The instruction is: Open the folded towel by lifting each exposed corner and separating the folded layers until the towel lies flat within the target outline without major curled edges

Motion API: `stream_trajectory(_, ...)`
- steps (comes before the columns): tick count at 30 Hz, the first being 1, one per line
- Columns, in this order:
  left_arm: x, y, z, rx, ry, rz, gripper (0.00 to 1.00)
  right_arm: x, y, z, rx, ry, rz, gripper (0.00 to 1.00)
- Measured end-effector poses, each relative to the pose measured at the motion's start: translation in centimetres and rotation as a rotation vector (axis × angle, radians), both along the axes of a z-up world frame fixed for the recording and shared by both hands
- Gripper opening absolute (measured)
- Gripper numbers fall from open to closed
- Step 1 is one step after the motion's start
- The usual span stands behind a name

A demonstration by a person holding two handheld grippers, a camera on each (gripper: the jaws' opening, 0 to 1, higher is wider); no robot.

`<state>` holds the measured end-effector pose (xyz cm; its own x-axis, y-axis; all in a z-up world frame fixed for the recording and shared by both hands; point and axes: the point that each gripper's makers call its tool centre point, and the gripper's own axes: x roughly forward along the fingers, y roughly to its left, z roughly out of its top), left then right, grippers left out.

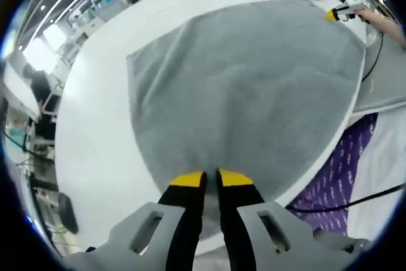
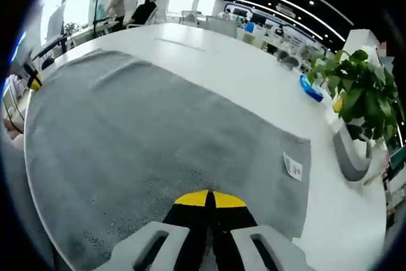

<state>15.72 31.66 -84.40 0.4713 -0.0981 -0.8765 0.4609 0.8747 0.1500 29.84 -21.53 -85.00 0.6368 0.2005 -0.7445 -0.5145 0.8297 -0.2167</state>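
Jaws nearly closed in left gripper view, left gripper [image 1: 211,179] over towel [image 1: 254,80] at table [image 1: 95,131] edge. In right gripper view, right gripper [image 2: 209,199] pressed shut over towel [image 2: 158,144], label [image 2: 292,166] exposed. Probably final smoothing; next, check edges.

Grey towel [image 1: 254,87], plain and fuzzy, spread over a bright white bench [image 1: 95,131]. The left gripper [image 1: 211,181] shows black jaws capped in yellow on a pale grey body; the right gripper [image 2: 209,201] matches it. A white label [image 2: 292,166] with red marks sits on the towel. Purple cloth [image 1: 336,176] with a white pattern. Green plant [image 2: 355,87], blue dish [image 2: 311,88].
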Motion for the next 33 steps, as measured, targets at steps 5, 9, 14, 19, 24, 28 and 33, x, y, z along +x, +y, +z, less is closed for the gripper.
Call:
stream_trajectory(5, 0.3, -0.3, 0.5, -0.052, 0.014, 0.059, 0.08, 0.2, 0.5, 1.2, 0.049, -0.046, -0.016, 0.00)
stream_trajectory(9, 4.5, -0.7, 3.4, -0.125, -0.139, 0.117, 0.08, -0.3, 2.6, 3.2, 0.089, -0.090, 0.023, 0.00)
stream_trajectory(14, 11.2, -0.6, 4.7, -0.121, -0.220, 0.147, 0.07, -2.2, 4.7, 2.5, 0.040, -0.049, 0.114, 0.00)
stream_trajectory(19, 16.0, -1.2, 4.8, -0.119, -0.246, 0.109, 0.05, -4.0, 5.4, 2.5, 0.070, -0.029, 0.123, 0.00)
stream_trajectory(24, 19.0, -1.3, 4.5, -0.153, -0.269, 0.135, 0.00, -5.7, 4.9, 1.8, 0.088, 0.013, 0.101, 0.00)
stream_trajectory(28, 20.1, -1.5, 3.7, -0.168, -0.259, 0.154, 0.00, -6.4, 4.4, 1.2, 0.092, 0.034, 0.083, 0.00)
stream_trajectory(33, 20.9, -1.3, 2.1, -0.115, -0.230, 0.130, 0.00, -6.8, 4.2, 1.1, 0.101, 0.048, 0.072, 0.00)
